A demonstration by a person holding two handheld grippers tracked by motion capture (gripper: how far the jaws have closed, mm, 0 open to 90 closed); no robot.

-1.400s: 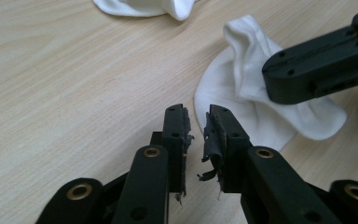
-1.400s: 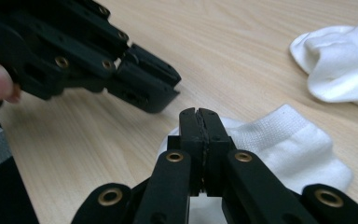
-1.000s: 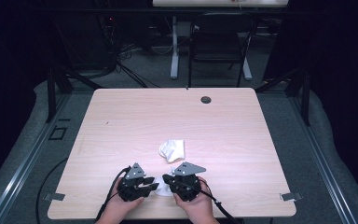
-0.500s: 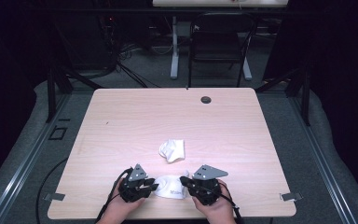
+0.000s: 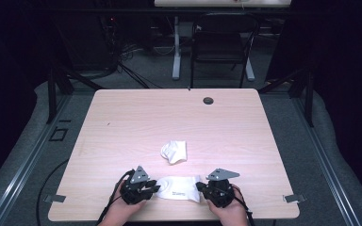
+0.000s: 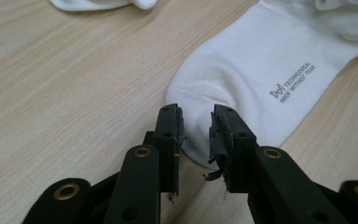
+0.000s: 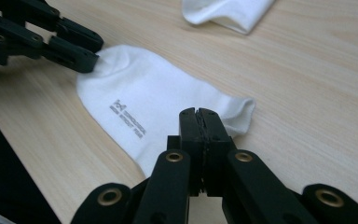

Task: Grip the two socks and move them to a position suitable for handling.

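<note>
A white sock (image 5: 179, 188) with grey lettering lies flat near the table's front edge, stretched between my two grippers. My left gripper (image 5: 154, 189) has the toe end between its jaws (image 6: 196, 121). They have just been closing and pinch the fabric, with a narrow gap left. In the right gripper view the left gripper (image 7: 86, 56) sits at the toe of the sock (image 7: 158, 102). My right gripper (image 5: 200, 188) is shut (image 7: 199, 114) on the cuff end. A second white sock (image 5: 174, 151) lies crumpled a little farther back, apart from both grippers.
The light wooden table (image 5: 122, 122) has a round black grommet (image 5: 208, 100) near its far edge. A dark chair (image 5: 221, 42) and a desk leg stand beyond it. Both hands rest just above the front edge.
My right gripper has moved to the right, away from the left one, and the sock has been drawn out flat between them. The left hand has stayed put.
</note>
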